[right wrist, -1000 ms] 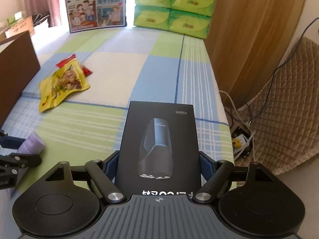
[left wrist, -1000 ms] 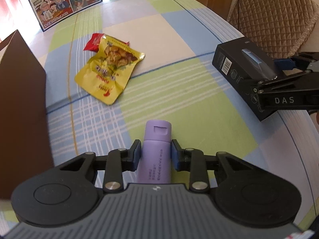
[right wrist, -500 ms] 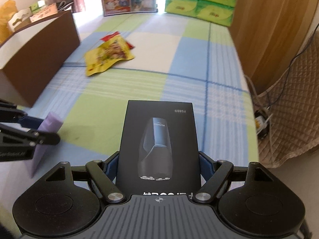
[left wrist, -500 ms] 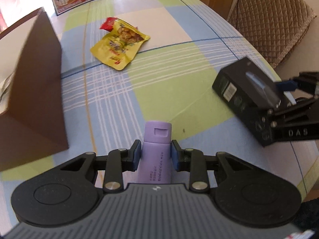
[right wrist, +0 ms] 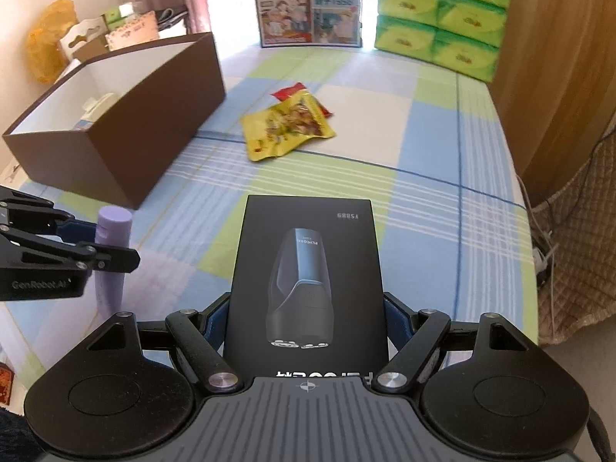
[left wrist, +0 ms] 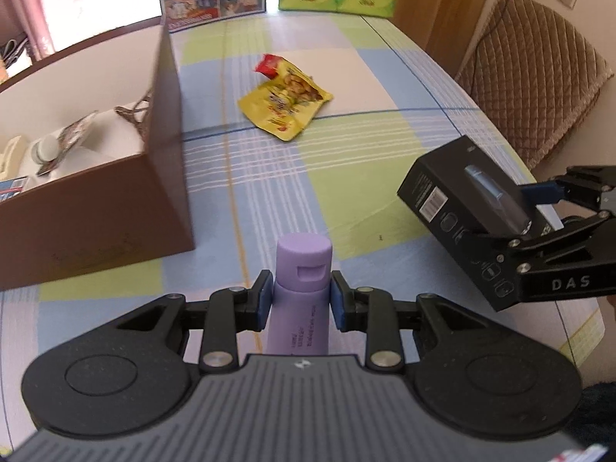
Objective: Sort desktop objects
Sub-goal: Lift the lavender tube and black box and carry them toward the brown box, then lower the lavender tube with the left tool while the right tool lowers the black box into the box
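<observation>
Right, my left gripper (left wrist: 302, 300) is clamped on a lilac tube (left wrist: 301, 300), its blue pads pressing either side just below the flip cap, and the tube points forward over the checked tablecloth (left wrist: 346, 177). My right gripper (right wrist: 306, 331) grips a black shaver box (right wrist: 308, 281) by its long edges — the printed shaver faces up, with the lettering upside down to me. From the left wrist view that same box hangs off to the right, tilted, with a barcode on its end face.

The brown cardboard box (left wrist: 169, 161) stands open on the left of the table; its white inside holds a few small things (I can't make out what they are). Beyond it, on the cloth, lies a crumpled yellow snack packet (left wrist: 285, 106) with a red corner — well apart from both grippers, and near the box wall without touching it. At the far end a picture board (right wrist: 310, 4) stands upright beside a stack of green tissue packs (right wrist: 442, 15). A quilted brown chair (left wrist: 535, 77) sits off the table's right edge.
</observation>
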Available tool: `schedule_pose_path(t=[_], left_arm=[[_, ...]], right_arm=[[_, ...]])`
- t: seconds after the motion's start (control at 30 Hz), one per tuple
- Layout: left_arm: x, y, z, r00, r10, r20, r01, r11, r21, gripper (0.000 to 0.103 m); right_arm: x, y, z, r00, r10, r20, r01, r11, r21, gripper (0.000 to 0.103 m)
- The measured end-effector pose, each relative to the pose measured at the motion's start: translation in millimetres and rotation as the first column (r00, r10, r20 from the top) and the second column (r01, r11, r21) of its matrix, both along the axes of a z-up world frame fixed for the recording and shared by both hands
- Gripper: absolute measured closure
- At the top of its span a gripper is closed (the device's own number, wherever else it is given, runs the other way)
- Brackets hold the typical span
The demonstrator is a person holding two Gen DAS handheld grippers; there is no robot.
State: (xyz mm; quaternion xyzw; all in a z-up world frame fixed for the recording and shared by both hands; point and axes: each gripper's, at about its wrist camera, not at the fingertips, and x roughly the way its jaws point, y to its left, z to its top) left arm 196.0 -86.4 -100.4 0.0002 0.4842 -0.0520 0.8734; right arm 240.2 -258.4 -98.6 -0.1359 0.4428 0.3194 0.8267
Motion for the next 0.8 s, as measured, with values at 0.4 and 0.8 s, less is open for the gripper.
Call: schedule_pose_path(t=[0.4, 0.8], left_arm=[[-22.7, 26.1, 24.3, 0.996, 0.063, 0.055, -0.063, 0.998, -0.009, 0.077], [-32.6, 44.3, 40.5, 0.989, 0.109, 0.095, -0.108, 0.994, -0.018, 0.077]], right_arm=[[-11.0, 25.9, 6.5, 0.997, 0.067, 0.024, -0.067, 0.998, 0.02, 0.027], [-12.1, 47.0, 12.6, 0.993, 0.109, 0.043, -0.11, 0.993, 0.033, 0.027]])
